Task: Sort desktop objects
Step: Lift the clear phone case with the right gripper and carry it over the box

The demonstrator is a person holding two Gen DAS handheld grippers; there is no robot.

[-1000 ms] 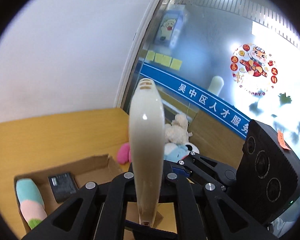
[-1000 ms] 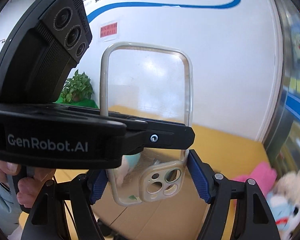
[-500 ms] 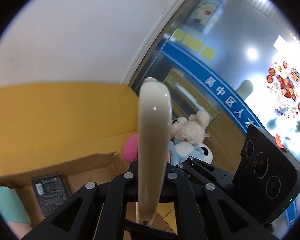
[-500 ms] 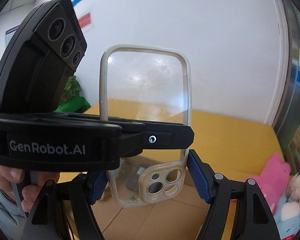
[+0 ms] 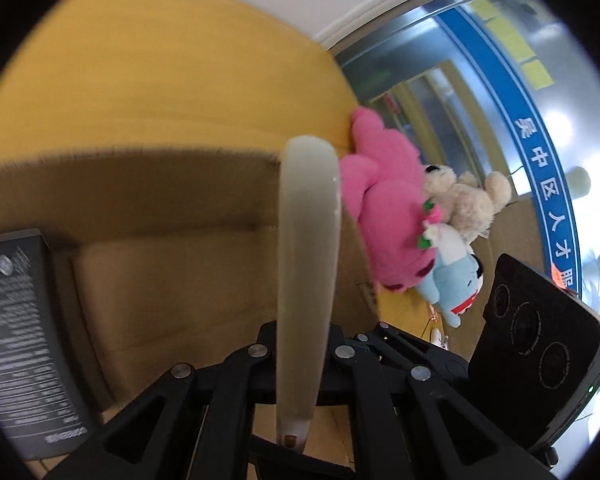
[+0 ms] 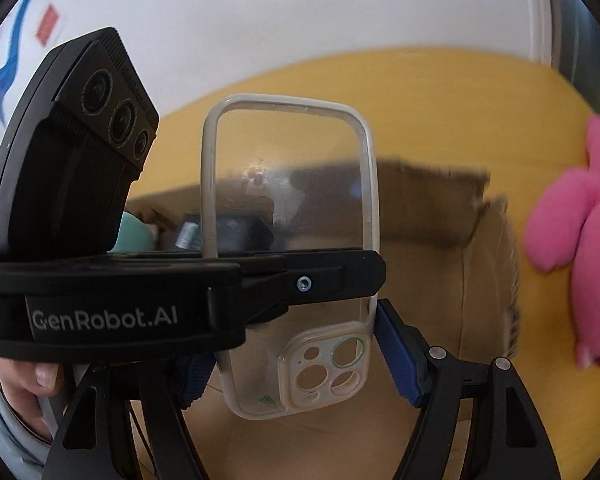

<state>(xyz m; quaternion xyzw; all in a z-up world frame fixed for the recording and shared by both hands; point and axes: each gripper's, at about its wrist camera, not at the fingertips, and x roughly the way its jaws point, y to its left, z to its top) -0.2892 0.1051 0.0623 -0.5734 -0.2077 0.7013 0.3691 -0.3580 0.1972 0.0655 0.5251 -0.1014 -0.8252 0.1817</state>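
A clear phone case with a yellowed rim (image 6: 292, 240) is held upright, seen face-on in the right wrist view and edge-on in the left wrist view (image 5: 306, 280). My left gripper (image 5: 300, 356) is shut on the case across its middle; it shows as a black bar in the right wrist view (image 6: 312, 280). My right gripper (image 6: 296, 364) stands around the case's lower end, its blue pads (image 6: 394, 356) wide and apart from the rim. Both hover over an open cardboard box (image 5: 172, 256).
The box holds a black packet (image 5: 16, 340) and a teal item (image 6: 134, 232). A pink plush (image 5: 384, 216), a cream plush bear (image 5: 464, 196) and a blue-white plush (image 5: 452, 280) lie right of the box on the yellow table (image 5: 160, 68).
Both grippers have tilted down with the case, from facing the wall to looking into the cardboard box. The box and pink plush now fill the views. The grip looks unchanged.
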